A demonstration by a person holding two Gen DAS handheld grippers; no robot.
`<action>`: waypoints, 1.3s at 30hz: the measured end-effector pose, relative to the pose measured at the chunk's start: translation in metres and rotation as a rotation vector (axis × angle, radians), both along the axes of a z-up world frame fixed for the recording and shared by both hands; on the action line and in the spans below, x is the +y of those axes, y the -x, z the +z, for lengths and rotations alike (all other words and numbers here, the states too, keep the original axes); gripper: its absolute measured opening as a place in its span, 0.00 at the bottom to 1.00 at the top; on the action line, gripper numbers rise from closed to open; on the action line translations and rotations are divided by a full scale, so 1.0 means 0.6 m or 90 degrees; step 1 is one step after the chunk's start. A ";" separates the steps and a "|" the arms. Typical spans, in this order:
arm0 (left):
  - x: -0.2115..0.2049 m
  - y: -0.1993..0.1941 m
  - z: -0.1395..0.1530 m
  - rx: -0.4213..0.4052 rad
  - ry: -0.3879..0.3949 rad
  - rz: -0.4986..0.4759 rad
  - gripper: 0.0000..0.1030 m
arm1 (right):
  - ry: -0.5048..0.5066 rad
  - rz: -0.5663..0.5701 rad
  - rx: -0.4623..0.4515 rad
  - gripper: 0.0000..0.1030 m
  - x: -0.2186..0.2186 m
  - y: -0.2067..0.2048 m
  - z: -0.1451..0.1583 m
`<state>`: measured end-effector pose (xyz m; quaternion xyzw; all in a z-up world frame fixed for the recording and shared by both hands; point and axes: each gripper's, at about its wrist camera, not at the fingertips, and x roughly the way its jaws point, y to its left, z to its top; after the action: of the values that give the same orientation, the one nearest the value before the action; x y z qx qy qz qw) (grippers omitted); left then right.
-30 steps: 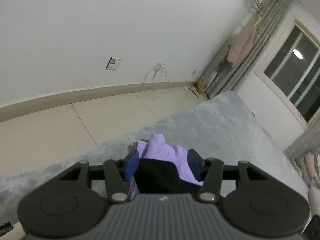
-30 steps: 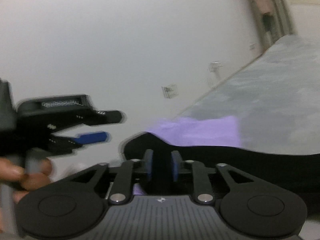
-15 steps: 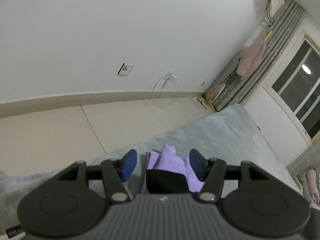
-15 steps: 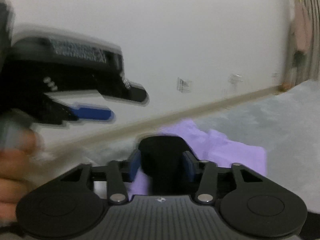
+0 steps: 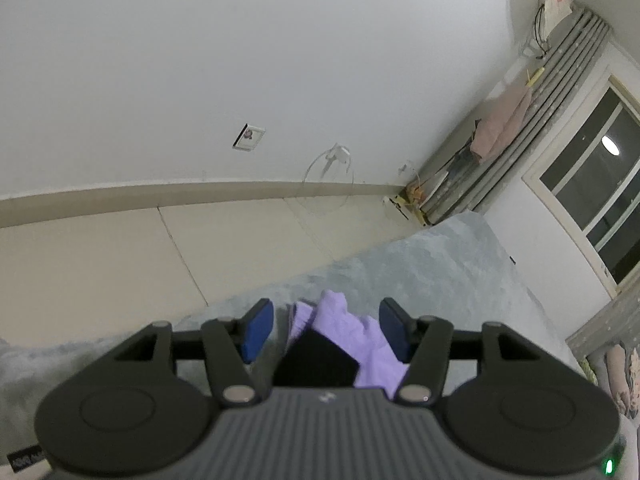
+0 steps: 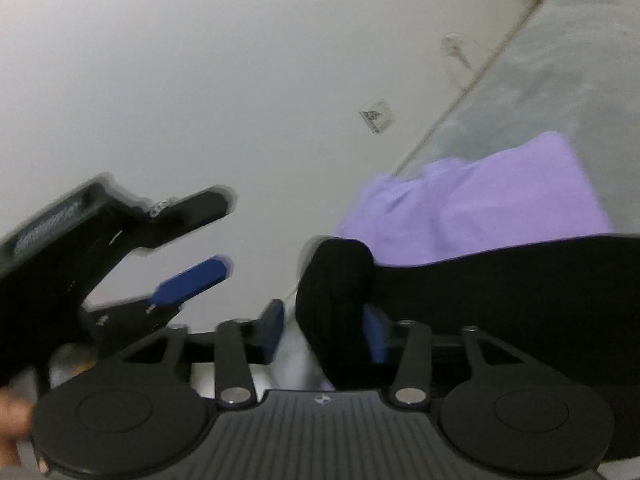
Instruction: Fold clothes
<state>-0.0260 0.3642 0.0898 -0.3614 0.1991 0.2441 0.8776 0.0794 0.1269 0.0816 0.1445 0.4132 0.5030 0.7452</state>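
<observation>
A black garment point(image 6: 500, 292) lies over a purple garment point(image 6: 480, 208) on a grey bed cover point(image 6: 580, 60). My right gripper point(image 6: 324, 334) has its jaws opening. A fold of the black cloth stands between the blue pads, with a gap at the left pad. In the left wrist view, my left gripper point(image 5: 326, 330) is open, with a corner of the black garment point(image 5: 316, 360) and the purple garment point(image 5: 352, 332) loose between its pads. The left gripper point(image 6: 230, 234) also shows blurred at the left of the right wrist view.
The grey bed cover point(image 5: 440, 272) runs along a white wall with a socket point(image 5: 249, 137) and a looped cable point(image 5: 332, 168). Grey curtains point(image 5: 520, 128), a hanging pink cloth point(image 5: 500, 124) and a dark window point(image 5: 600, 192) stand at the far right. A hand point(image 6: 12, 420) shows at the lower left.
My right gripper's pads, pinched tight on the black cloth a second ago, have spread apart, and its view has rolled. The black cloth between my left pads has narrowed and slackened.
</observation>
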 end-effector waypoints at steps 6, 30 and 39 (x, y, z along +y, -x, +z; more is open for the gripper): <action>-0.013 -0.008 0.001 0.016 -0.025 -0.024 0.55 | -0.029 -0.031 -0.068 0.56 -0.040 0.022 0.031; -0.014 -0.010 -0.005 0.027 -0.010 -0.025 0.55 | -0.063 -0.115 -0.203 0.03 -0.076 0.067 0.044; -0.023 -0.021 -0.011 0.044 -0.018 -0.045 0.56 | 0.058 -0.054 -0.129 0.27 -0.048 0.063 0.011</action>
<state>-0.0135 0.3505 0.0835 -0.3329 0.2382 0.2282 0.8834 0.0419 0.0984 0.0881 0.0762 0.3513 0.4640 0.8096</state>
